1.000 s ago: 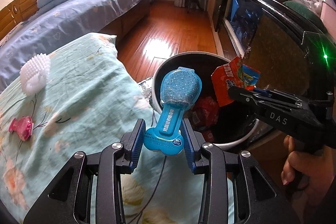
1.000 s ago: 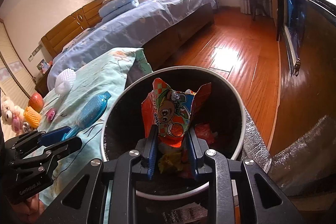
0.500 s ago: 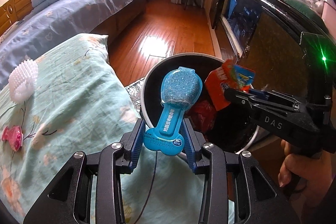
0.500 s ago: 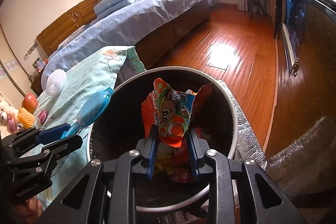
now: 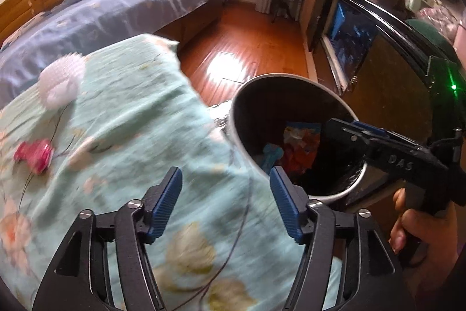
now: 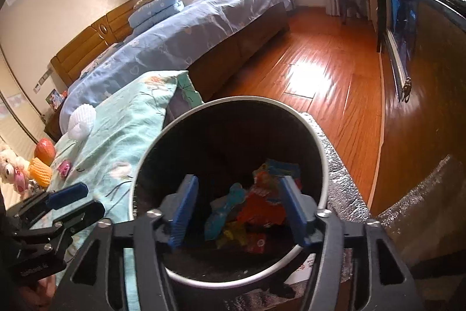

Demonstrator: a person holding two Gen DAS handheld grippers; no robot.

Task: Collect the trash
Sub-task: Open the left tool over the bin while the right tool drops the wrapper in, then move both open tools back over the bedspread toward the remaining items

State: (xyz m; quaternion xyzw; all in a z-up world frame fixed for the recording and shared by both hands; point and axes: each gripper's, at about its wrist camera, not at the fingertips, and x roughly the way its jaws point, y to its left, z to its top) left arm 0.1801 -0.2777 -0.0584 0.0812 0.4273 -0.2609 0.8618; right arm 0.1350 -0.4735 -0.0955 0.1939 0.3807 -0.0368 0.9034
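We hold both the left hand-held gripper and the right hand-held gripper released. Wrappers lie in the bin; the pink item remains on the bed.

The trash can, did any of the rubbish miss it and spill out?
No spill shows. The blue packet and the orange snack wrapper both lie inside the trash can. Both grippers, left and right, are open with nothing in them. A pink clip and a white foam net lie on the blanket.
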